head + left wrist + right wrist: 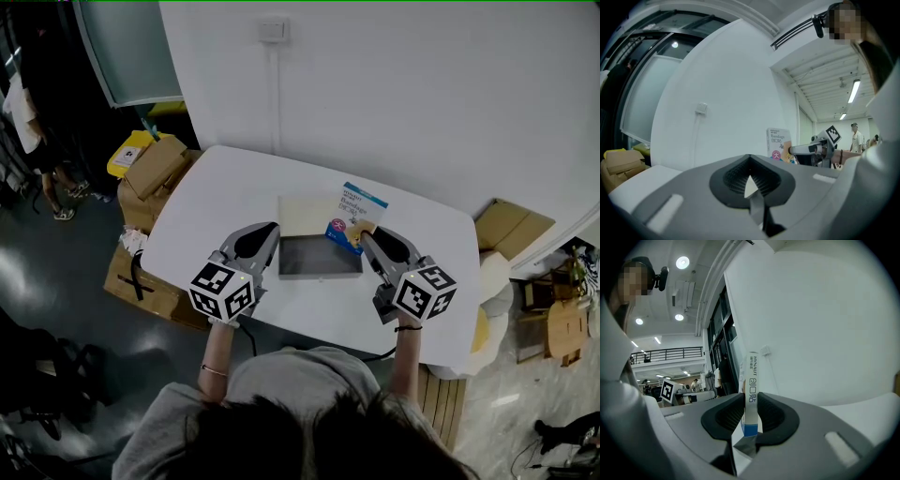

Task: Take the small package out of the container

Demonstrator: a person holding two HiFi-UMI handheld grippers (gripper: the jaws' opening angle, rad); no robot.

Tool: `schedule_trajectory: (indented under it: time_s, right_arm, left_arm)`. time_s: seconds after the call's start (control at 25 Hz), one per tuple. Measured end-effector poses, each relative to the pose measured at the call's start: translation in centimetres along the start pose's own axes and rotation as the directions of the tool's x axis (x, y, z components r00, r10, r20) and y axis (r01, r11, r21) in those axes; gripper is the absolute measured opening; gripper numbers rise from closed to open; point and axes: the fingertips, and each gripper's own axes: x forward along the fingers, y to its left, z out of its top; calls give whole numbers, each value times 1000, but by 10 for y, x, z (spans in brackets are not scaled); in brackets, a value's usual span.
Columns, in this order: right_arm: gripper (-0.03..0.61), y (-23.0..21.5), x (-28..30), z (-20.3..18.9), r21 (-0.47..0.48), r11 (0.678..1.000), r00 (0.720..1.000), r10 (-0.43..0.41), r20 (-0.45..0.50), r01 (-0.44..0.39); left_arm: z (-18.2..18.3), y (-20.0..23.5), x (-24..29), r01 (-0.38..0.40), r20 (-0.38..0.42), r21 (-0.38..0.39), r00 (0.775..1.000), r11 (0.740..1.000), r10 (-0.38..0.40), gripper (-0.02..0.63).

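The right gripper [366,236] pinches the small package [355,217] between its 2 jaws, long axis upright, above the container's [314,257] far right corner, seemingly clear of it. The left gripper [262,240], closed and empty, sits at the container's left edge.

The small package [752,394] carries "HYNAUT" down its narrow white edge, with Chinese characters beneath. In the left gripper view its broad face reads "HYNAUT" and "Bandage" above more Chinese characters, and a pink circle [776,154] lower down holds the character 大. Finer print is unreadable.
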Motion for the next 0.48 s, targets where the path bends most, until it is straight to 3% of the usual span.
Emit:
schedule_trajectory:
  time_s: [0.48]
  right_arm:
    - [104,-3,1,-3,9,1000,1000,6,-7,-6]
  left_arm:
    - [-3,-1,4,5,-12,-5,1000,1000,-5,-14]
